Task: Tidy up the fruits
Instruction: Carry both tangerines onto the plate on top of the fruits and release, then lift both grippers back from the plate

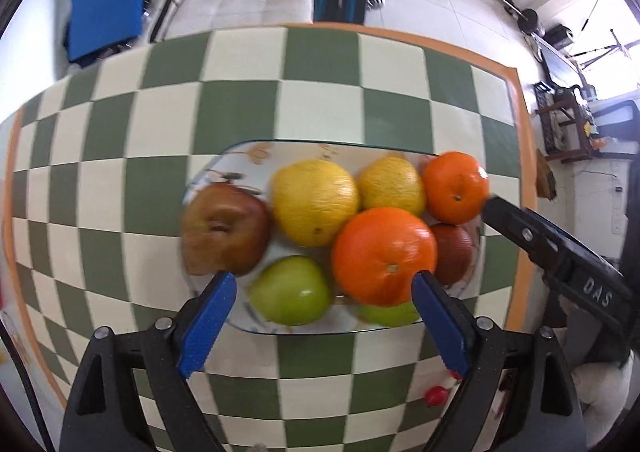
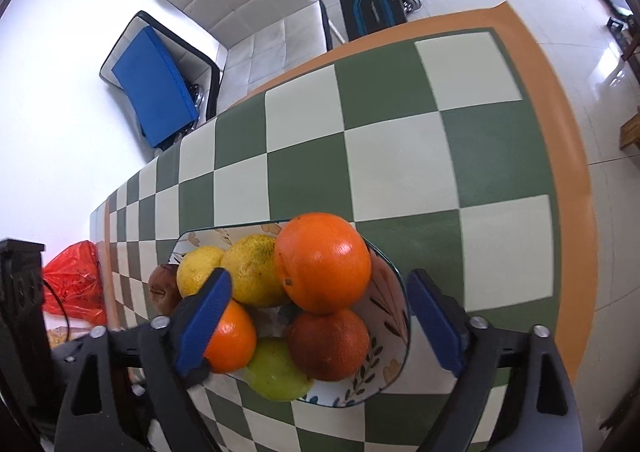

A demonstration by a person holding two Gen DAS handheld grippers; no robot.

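Fruits (image 1: 316, 208) heap on plate (image 2: 384, 368) beneath both grippers' spread, empty fingers (image 1: 208, 316).

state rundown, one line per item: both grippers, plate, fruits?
left gripper: open, holding nothing, above the plate
right gripper: open, holding nothing, above the plate
plate: on the checkered tablecloth, full of fruit
oranges: two, on top of the pile
lemons: two, side by side at the far side
red apple: at the plate's edge, blurred
green apple: near side, resting on the plate
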